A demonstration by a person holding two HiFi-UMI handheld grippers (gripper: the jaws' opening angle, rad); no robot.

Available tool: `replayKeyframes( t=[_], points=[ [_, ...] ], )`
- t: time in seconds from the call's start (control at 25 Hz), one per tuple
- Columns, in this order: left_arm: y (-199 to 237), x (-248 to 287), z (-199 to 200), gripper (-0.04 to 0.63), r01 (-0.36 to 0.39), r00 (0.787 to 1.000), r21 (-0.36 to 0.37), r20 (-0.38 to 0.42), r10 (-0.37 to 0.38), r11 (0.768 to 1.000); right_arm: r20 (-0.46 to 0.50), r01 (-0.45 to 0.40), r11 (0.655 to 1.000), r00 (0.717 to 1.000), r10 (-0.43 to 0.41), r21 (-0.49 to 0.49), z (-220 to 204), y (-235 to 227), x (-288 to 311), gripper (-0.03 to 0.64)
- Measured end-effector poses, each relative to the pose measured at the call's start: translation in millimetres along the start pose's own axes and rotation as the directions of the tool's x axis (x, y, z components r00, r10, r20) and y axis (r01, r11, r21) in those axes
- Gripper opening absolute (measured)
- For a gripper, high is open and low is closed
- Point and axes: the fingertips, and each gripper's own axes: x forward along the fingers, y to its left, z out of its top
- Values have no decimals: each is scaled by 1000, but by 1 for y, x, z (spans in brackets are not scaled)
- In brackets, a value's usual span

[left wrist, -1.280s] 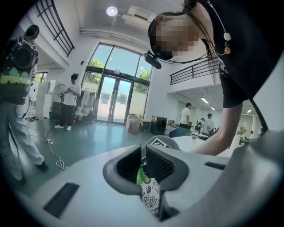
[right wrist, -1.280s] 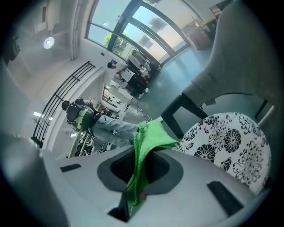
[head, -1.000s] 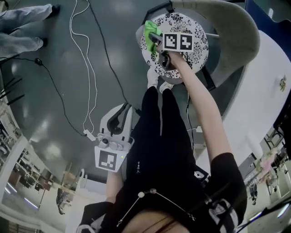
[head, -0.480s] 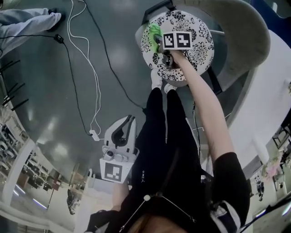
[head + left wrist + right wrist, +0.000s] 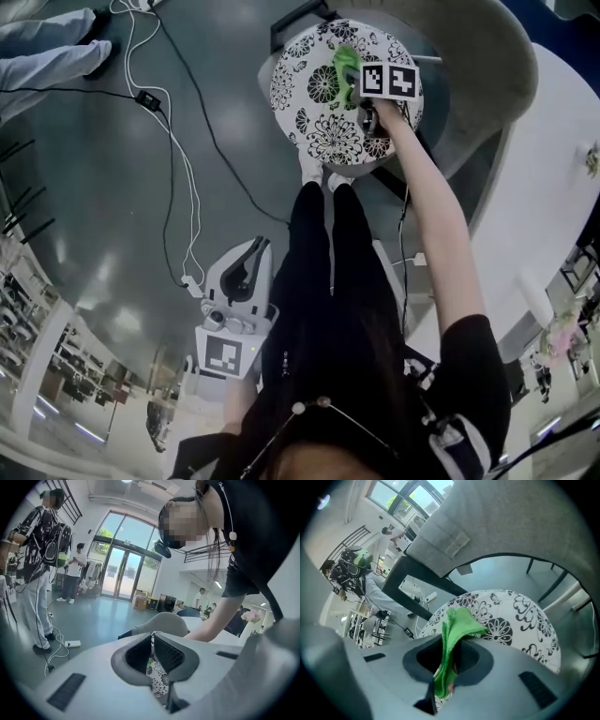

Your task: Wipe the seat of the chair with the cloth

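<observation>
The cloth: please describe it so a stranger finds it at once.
Find the round chair seat with black flowers on white. Toward its far side, the right gripper pinches the cloth. It is the only bright green thing there.

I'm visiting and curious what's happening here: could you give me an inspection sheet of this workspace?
Surface: round white chair seat with black flower print; only the green cloth on it.
Job's things: green cloth pinched in the right tool, resting on the seat.
Clutter: nothing seen.
Tools: right tool shut on the cloth; left tool shut, empty, held low beside the person.
Cables: white cable and black cable loop across the grey floor.
Surroundings: grey chair backrest, white table, another person's legs.
</observation>
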Motion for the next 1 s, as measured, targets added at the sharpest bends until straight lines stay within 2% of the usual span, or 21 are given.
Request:
replayKeyframes(
  t=[0.16,0.32,0.56,0.68,0.84,1.0],
  points=[
    [-6,2,-2,21,16,1000,3,2,-16,1000,20,56,998,998,-56,19,3,-36,-19,44],
    [-9,2,-4,21,23,1000,6,-1,-23,1000,13,131,991,991,-131,-1,1,-76,-42,44],
    [-10,1,-9,21,26,1000,-1,-13,-26,1000,9,257,966,966,-257,-27,4,-133,-79,44],
    [-10,2,-9,21,26,1000,-4,-5,-26,1000,16,307,952,952,-307,7,5,-156,-94,44],
    [-11,4,-4,21,27,1000,1,5,-27,1000,45,255,966,965,-257,49,7,-143,-98,44],
    [-11,3,-1,21,27,1000,6,6,-27,1000,36,115,993,993,-115,-1,-7,-77,-73,46]
  ],
)
